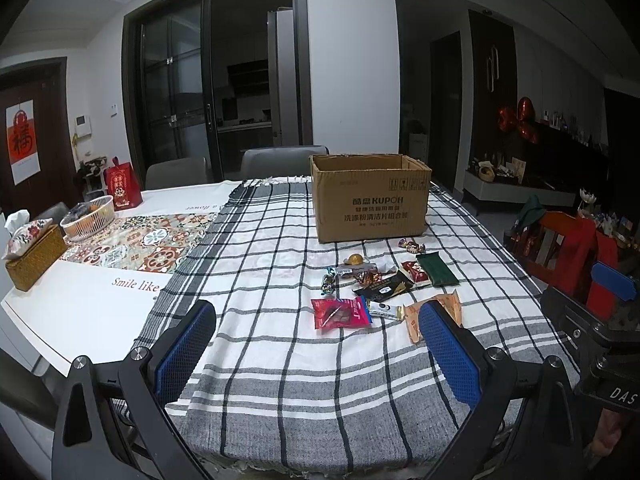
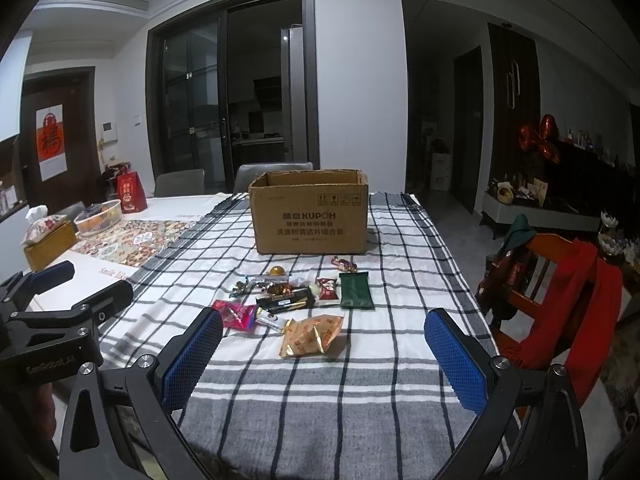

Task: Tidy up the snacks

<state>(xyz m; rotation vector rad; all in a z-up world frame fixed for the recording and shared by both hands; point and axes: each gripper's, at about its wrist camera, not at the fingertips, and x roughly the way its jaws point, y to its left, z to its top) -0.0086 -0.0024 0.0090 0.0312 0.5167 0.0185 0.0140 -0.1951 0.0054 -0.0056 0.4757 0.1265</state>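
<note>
1. On the checked cloth [image 2: 320, 380], a heap of snacks [image 2: 296, 304] lies just in front of an open cardboard box [image 2: 310, 216].
2. The left gripper [image 1: 316, 344] hovers with its blue pads wide apart, holding nothing.
3. The right gripper [image 2: 324, 352] is likewise spread wide and empty, near an orange packet [image 2: 310, 336].
4. A green pouch [image 2: 355, 290] lies at the heap's right edge.

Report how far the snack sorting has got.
Nothing looks done: no snack shows in the box, though its floor is hidden. Nothing is in hand: left gripper and right gripper are open and empty. Left: all the snacks, including the green packet, still lie on the cloth.
</note>
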